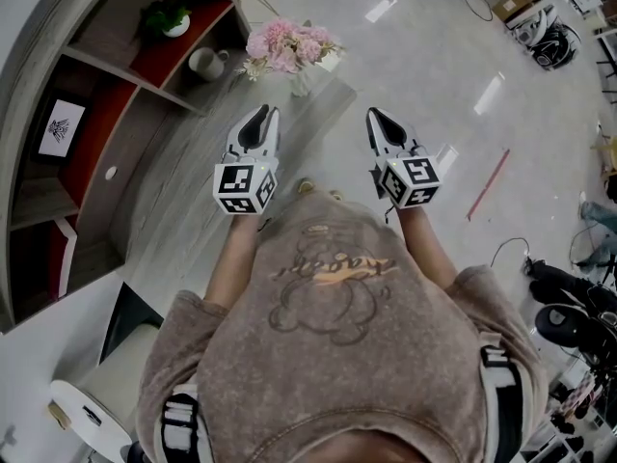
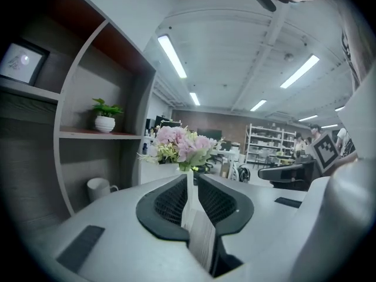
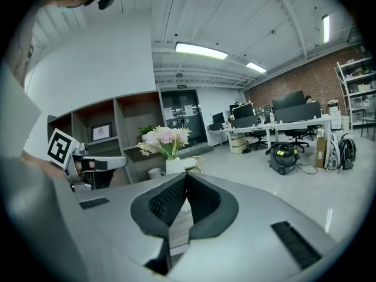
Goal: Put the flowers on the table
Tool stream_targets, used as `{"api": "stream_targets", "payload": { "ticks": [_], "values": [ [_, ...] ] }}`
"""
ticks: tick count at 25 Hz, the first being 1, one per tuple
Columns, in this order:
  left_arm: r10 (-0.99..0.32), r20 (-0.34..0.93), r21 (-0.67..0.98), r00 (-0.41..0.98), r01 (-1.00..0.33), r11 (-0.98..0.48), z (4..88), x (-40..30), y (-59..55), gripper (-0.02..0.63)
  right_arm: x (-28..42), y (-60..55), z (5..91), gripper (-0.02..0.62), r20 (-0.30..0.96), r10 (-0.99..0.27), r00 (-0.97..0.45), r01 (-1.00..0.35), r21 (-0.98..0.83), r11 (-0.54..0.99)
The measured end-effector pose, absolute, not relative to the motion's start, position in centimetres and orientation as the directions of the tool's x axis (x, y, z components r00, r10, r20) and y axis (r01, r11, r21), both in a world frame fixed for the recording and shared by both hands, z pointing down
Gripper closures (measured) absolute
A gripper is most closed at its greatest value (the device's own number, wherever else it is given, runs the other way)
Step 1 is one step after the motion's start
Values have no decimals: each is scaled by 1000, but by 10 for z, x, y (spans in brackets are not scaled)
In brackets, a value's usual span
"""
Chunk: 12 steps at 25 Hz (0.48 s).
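Pink flowers in a white vase [image 1: 289, 46] stood at the far end of the grey wood-grain table [image 1: 183, 201], so your placing looked done. The head view had your left hand-held gripper [image 1: 262, 116] and right hand-held gripper [image 1: 376, 119] well short of them. The left gripper view showed its jaws drawn nearly together and empty, and a white mug [image 2: 98, 188] in the curved shelf [image 2: 88, 135]. The right gripper view showed its jaws pressed together on nothing, with office desks [image 3: 282, 125] beyond.
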<state>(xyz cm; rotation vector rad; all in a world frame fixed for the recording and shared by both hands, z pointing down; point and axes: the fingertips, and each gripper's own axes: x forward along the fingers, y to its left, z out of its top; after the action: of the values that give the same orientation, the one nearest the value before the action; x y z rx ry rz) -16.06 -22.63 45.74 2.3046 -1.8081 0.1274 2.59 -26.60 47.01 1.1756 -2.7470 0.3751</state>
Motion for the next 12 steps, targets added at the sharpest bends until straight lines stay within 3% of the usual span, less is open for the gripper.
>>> {"api": "stream_targets", "payload": {
  "ticks": [4,12],
  "values": [
    [-951,192,115,243,-968,-225,457,-162,-226,586,28,-266,470,598,219,-696,-684,-729,-173,662],
    [-950,192,142,245,-965,-220,458,-168,-230,588,22,-265,471,598,220,-685,-695,-718,-162,677]
  ]
}}
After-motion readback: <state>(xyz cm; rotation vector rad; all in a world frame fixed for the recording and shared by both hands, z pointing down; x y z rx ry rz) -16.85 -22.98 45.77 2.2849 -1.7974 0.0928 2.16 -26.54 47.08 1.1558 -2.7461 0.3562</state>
